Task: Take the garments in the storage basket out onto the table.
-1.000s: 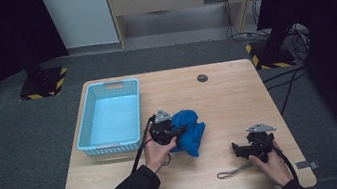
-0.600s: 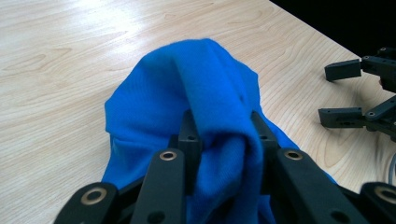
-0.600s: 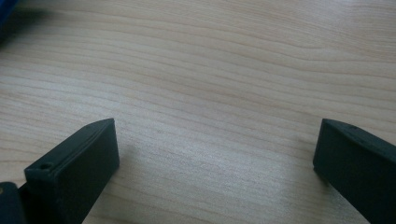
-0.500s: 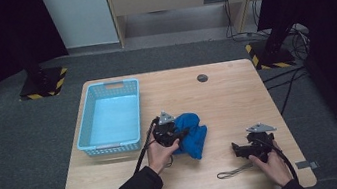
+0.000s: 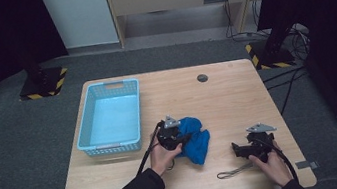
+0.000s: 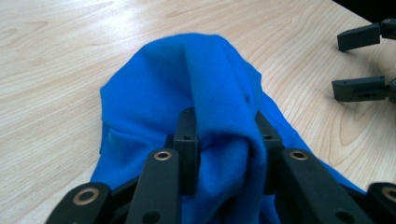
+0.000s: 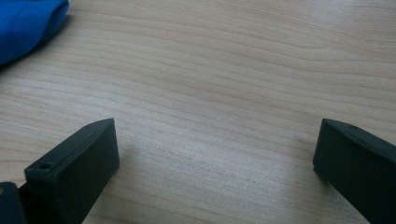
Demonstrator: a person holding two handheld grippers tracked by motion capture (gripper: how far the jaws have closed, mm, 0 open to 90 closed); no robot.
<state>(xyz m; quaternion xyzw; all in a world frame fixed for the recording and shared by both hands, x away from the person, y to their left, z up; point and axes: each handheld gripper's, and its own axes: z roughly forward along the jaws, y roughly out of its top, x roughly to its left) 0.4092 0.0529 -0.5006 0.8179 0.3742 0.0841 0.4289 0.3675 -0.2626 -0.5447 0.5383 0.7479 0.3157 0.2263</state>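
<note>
One basket [image 5: 109, 114] of pale blue plastic stands on the table [image 5: 227, 96] toward its left edge, reaching back almost to the far left corner, and its floor lies bare with no cloth or tool in it. One blue cloth [image 5: 196, 143] lies bunched on the wood near the middle of the table's near half, just right of the basket's near right corner and apart from it. Two grippers are in use. The left gripper [image 6: 226, 140] is clamped on a raised fold of the cloth, its jaws narrow with the fabric pinched between them and bulging over the tips; they have just been easing apart a little, yet the pads are on the fabric. In the high view that gripper [image 5: 179, 137] sits at the cloth's left side. The right gripper [image 5: 238, 150] rests near the table's near right corner, well apart from the cloth, its jaws wide with only bare wood between them. One small dark round disc [image 5: 202, 78] lies near the far edge
</note>
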